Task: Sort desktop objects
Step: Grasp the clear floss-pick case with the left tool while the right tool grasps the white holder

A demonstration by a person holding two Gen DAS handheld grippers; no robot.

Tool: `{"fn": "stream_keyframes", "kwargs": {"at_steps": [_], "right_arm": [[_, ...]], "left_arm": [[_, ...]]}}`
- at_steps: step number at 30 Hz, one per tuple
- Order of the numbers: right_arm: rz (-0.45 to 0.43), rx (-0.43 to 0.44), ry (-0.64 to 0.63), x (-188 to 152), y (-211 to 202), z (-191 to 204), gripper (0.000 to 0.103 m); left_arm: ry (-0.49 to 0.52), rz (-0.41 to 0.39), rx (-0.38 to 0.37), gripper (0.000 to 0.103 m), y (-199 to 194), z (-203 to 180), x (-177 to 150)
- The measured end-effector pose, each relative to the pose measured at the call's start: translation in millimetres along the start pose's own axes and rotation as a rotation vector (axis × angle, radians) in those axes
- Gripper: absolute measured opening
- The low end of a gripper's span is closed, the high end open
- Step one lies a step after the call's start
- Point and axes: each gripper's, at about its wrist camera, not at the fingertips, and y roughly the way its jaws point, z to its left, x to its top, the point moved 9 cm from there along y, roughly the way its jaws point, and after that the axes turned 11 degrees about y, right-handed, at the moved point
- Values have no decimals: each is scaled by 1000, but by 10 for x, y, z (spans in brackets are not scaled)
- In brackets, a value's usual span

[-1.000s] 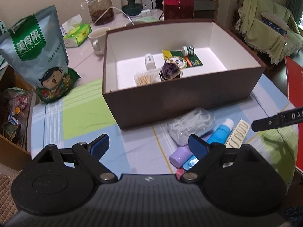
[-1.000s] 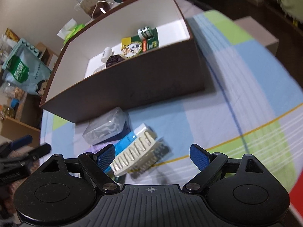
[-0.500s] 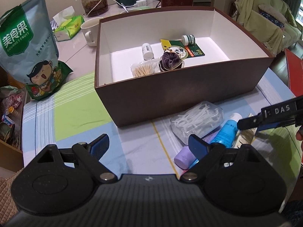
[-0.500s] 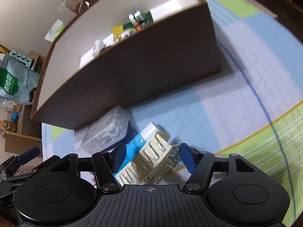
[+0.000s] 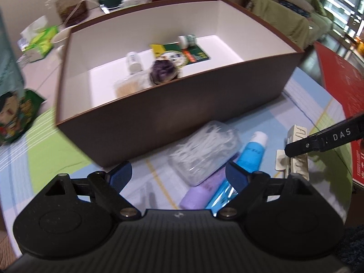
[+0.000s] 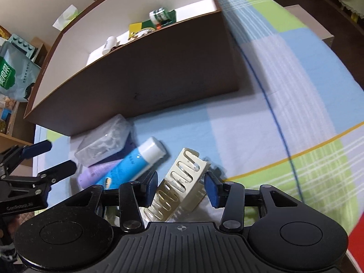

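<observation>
Right wrist view: the right gripper [image 6: 180,190] straddles the cream hair clip [image 6: 179,183], jaws half open, pads either side, not visibly pinching. Closing off-centre could squirt the slotted clip sideways into the blue tube [image 6: 134,162] just left. The left gripper [image 5: 177,174] hangs wide open, empty.

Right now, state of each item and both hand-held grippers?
Brown box: open, no lid, partly filled.
Cream clip: on the cloth, between the right hand-held gripper's fingers, contact unclear.
Blue tube: capped, lying flat.
Purple bottle: lying flat.
Floss-pick case: closed, resting on the purple bottle.
Left hand-held gripper: open, empty.
Right hand-held gripper: partly closed.
</observation>
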Motion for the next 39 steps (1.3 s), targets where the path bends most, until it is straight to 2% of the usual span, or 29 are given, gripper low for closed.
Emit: {"fn": "stream_keyframes", "kwargs": {"at_steps": [5,11,16,20,22,23,24,27,29,32,35,39], "right_arm": [[-12,-14,-1,40,-33,-87,45],[-5,-27,10,64,8,-157,45],[6,-26,3,51,67,-146,45],[14,-23,-4,48,96,-125,45],[18,-21,-9,42,110,-115,45],[19,-20,-14,37,112,-108,45],[19,-20,-20,32,113,-100,44],[14,-27,-51,16,116,-70,44],[12,-29,-64,3,117,-57,44],[8,-32,-75,-20,118,-47,45],[6,-39,-90,-41,149,-32,45],[-1,-52,-112,-56,176,-4,45]], "left_arm": [[-18,22,-35,88,194,-116,99],[-134,30,-49,88,392,-174,210],[-206,31,0,91,518,-149,270],[-219,20,4,91,514,-109,255],[-203,6,3,84,468,-103,240],[-191,-8,-4,71,431,-105,239],[-179,-14,-7,65,397,-103,233],[-151,-13,-8,57,310,-72,155],[-135,-3,5,57,257,-25,50],[-166,10,30,60,166,113,-153],[-230,42,50,70,111,258,-389],[-352,61,47,76,68,421,-690]]}}
